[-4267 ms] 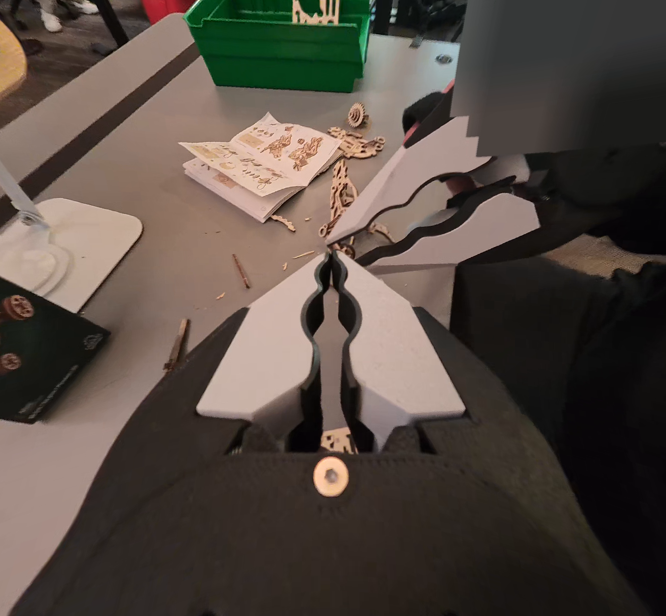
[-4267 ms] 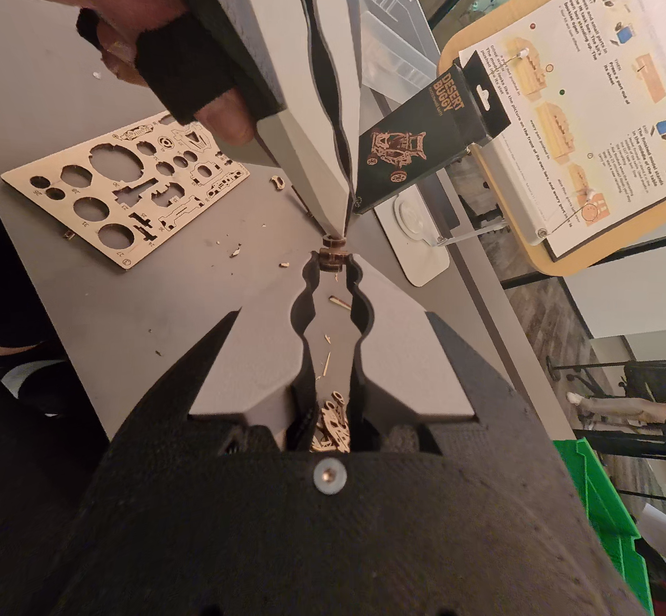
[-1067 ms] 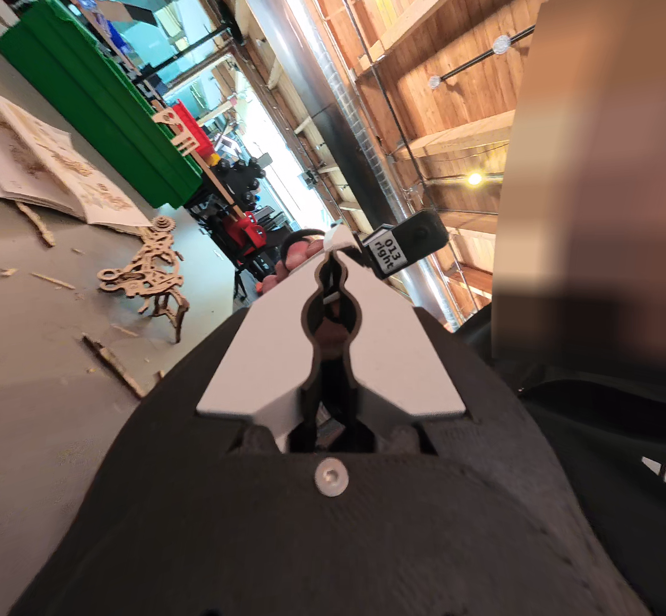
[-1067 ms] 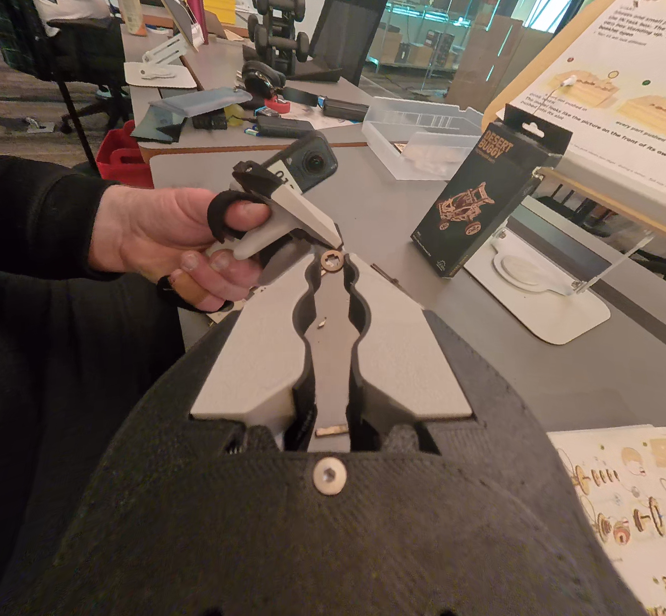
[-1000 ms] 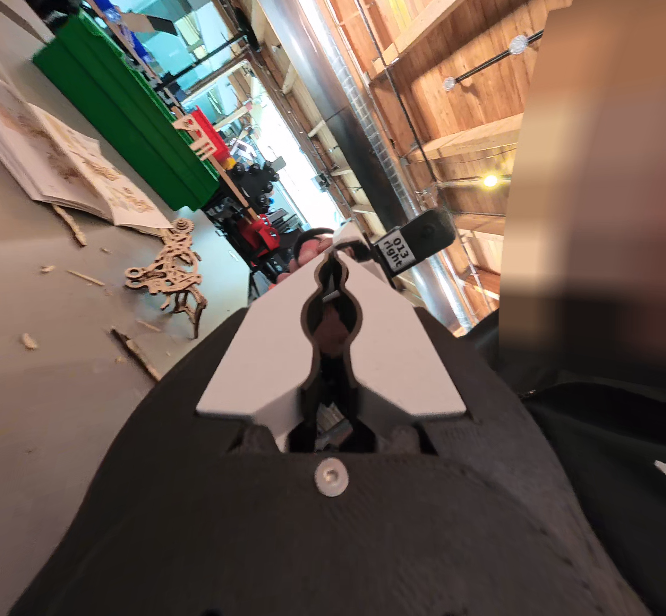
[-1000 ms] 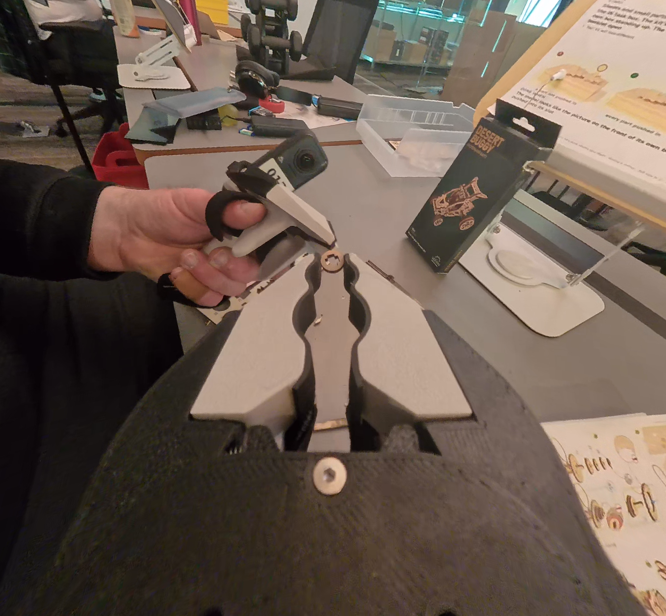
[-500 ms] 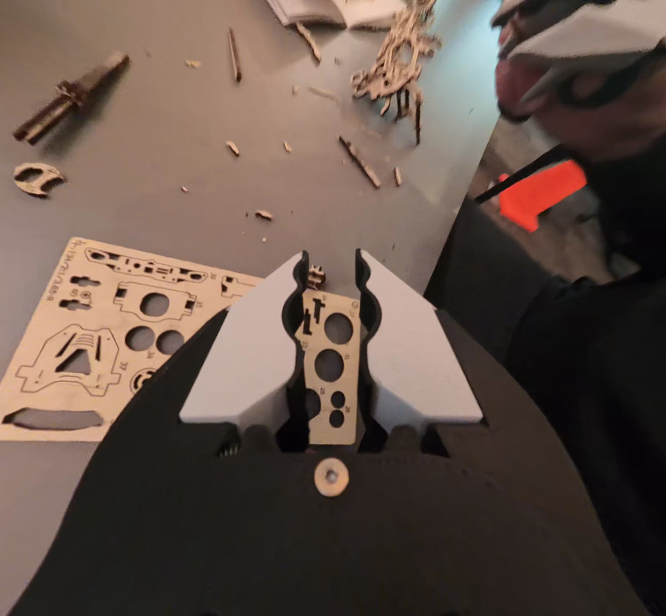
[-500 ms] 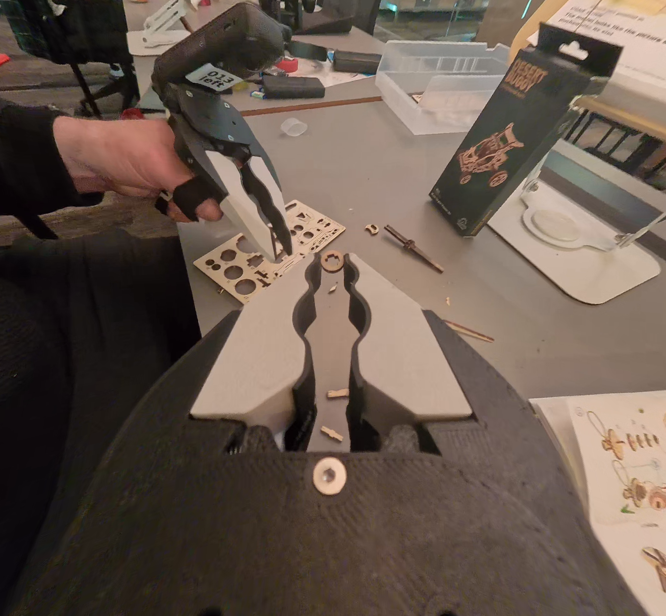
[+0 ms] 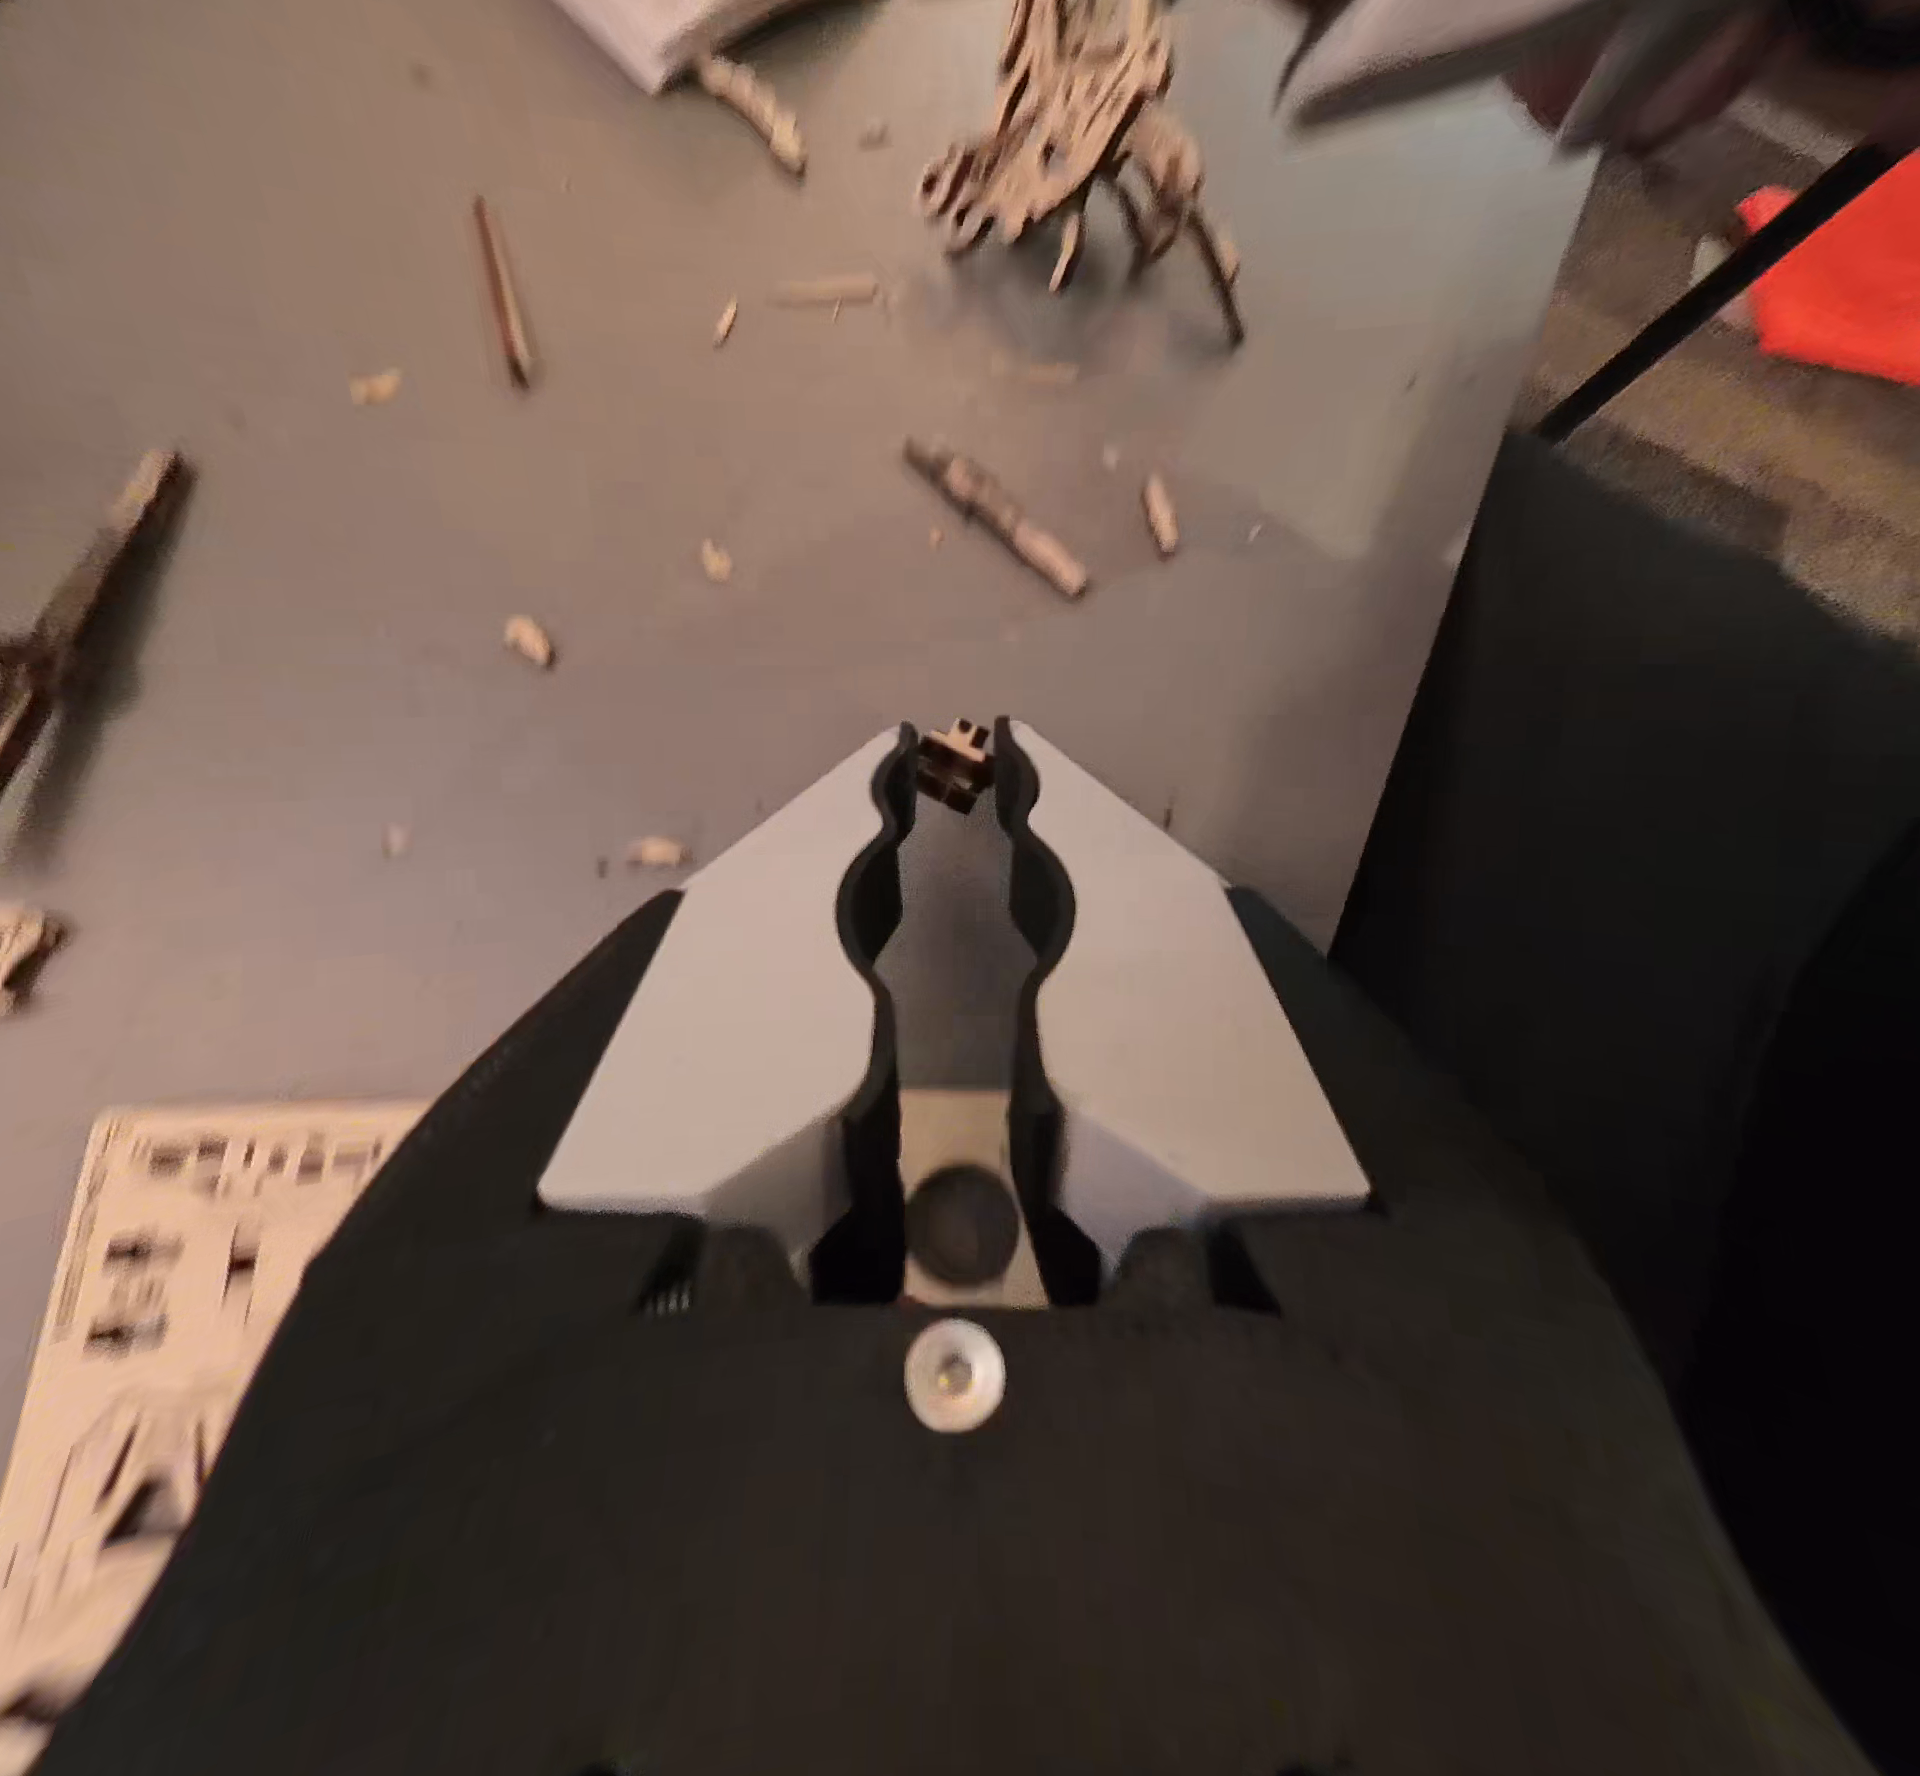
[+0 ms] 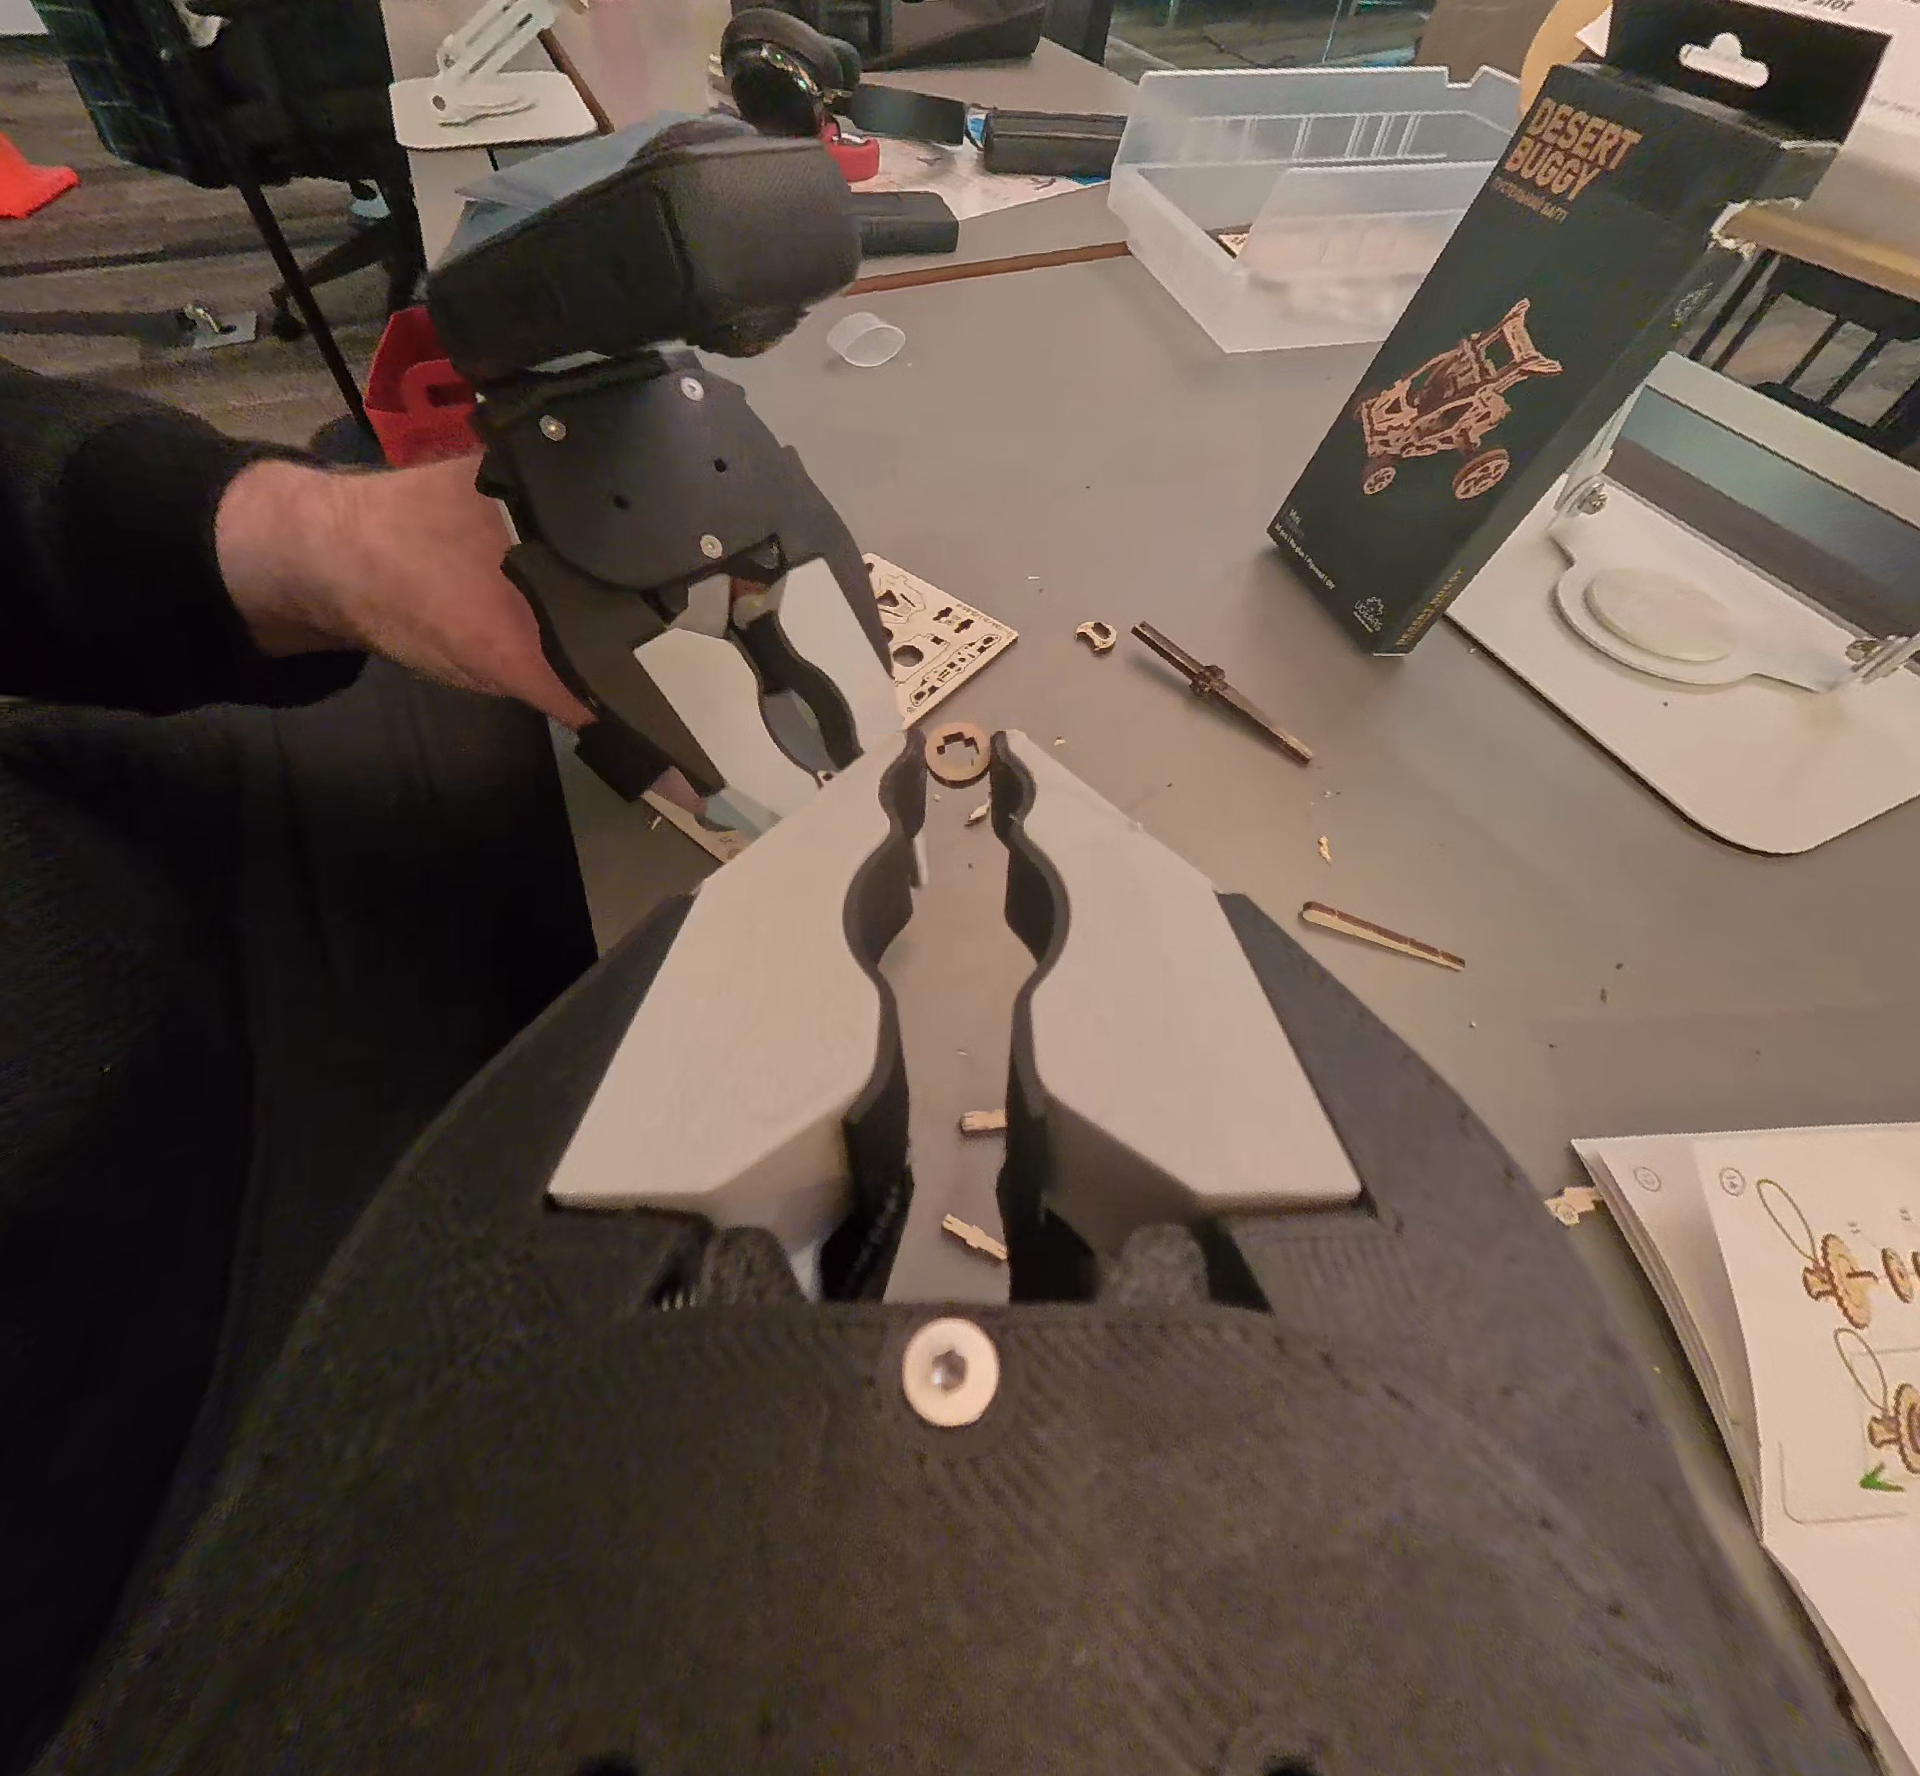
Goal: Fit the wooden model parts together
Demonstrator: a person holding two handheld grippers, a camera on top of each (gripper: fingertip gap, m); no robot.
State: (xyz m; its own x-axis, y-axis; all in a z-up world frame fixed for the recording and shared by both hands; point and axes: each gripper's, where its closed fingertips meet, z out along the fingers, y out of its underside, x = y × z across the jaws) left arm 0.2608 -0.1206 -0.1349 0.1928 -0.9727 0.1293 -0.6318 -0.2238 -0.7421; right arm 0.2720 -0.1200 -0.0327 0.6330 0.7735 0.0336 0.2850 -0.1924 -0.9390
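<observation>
Both grippers, left (image 9: 956, 739) clamping a small notched piece (image 9: 954, 770) and right (image 10: 958, 744) pinching a wooden ring (image 10: 956, 756), held parts unjoined, the half-built model (image 9: 1081, 64) lying beyond them.

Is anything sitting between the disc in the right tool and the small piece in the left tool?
Nothing visible does. The right tool pinches the wooden disc at its tips; the left tool grips the small notched piece. Between them is only open air above the table.

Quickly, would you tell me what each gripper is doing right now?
Left gripper: closed on a small dark wooden piece at its fingertips.
Right gripper: closed on a round wooden ring with a notched hole.
</observation>
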